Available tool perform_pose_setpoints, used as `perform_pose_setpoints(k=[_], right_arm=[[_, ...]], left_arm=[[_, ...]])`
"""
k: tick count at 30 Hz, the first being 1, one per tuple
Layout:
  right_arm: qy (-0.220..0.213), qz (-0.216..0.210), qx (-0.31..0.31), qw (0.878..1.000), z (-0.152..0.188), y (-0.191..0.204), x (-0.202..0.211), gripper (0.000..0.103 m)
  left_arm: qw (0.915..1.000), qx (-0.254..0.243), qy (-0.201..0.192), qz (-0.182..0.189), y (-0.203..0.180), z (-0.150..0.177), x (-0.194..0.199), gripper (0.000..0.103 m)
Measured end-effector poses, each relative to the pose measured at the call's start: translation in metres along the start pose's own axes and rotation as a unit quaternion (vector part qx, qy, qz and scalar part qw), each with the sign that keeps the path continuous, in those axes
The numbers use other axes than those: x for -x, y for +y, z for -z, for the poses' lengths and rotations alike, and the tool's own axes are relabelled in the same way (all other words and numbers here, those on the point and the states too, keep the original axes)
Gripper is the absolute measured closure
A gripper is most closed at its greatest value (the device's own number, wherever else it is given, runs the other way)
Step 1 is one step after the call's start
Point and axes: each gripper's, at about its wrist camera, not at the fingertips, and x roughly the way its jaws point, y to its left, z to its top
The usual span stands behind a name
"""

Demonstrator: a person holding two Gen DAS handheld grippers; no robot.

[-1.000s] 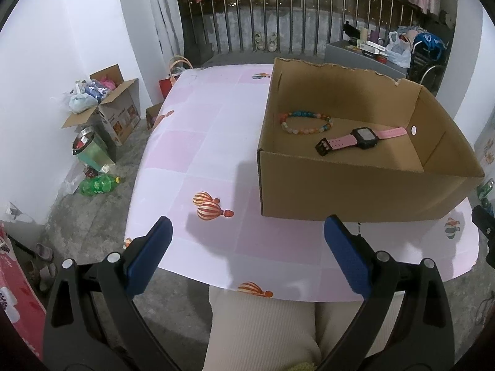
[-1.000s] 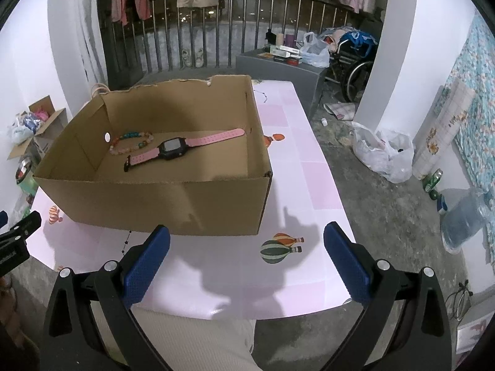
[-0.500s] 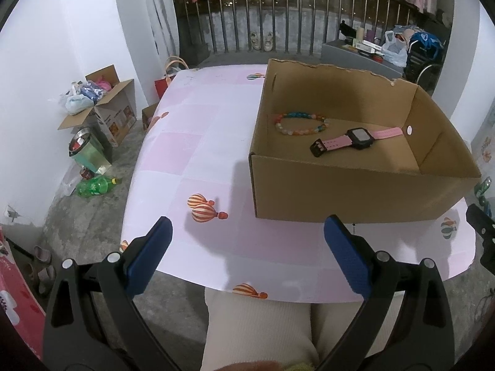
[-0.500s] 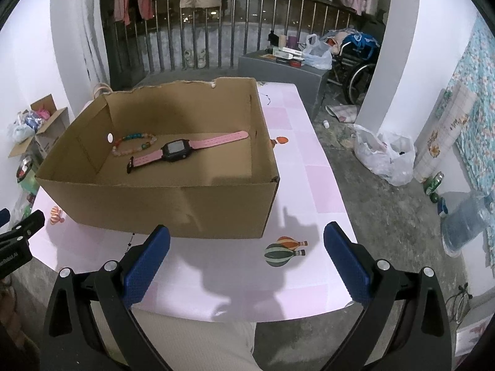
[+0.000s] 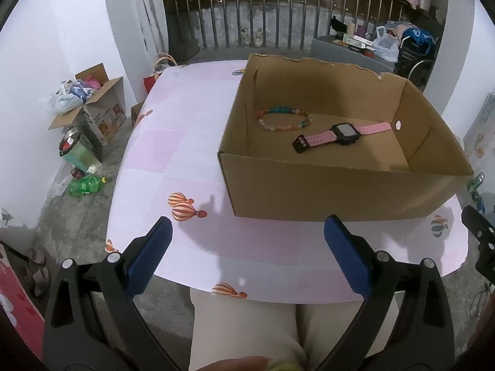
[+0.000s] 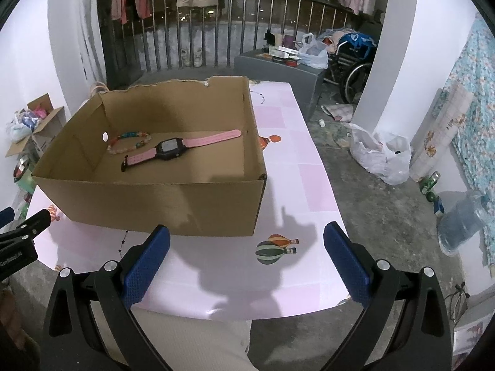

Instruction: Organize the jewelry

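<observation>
looking along my left gripper point(image 5: 247, 235), i see a green bottle point(image 5: 86, 184) on the floor; my right gripper point(image 6: 247, 242) shows a wheelchair point(image 6: 352, 61) instead. both grippers hang spread wide, holding nothing. one bead bracelet point(image 5: 283, 119) and one pink watch point(image 5: 342, 134) lie inside the single cardboard box point(image 5: 334, 194), whose near wall hides part of its floor.

Light was even, cool and moderately bright on the white walls point(image 6: 402, 71), dimmer beyond the railing point(image 5: 278, 15), where it looked dark outside. The source seemed overhead and behind the person: soft gripper shadows fell forward on the pink tablecloth point(image 6: 294, 185), one reaching the box point(image 5: 340, 191) front. The box's far inner wall carried a broad soft shadow. Mild sheen showed on the tablecloth near its front edge. Both views were sharp at centre, with strong fisheye bending of straight lines and black vignetted corners. No motion blur was seen.
</observation>
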Motion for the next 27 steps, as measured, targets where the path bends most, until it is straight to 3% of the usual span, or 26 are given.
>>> perform_pose_setpoints(k=[27], right_arm=[[0.003, -0.01, 0.004, 1.0, -0.0004, -0.0001, 0.0022, 0.006]], left_arm=[[0.9999, -0.007, -0.014, 0.005, -0.0078, -0.0041, 0.0066, 0.008]])
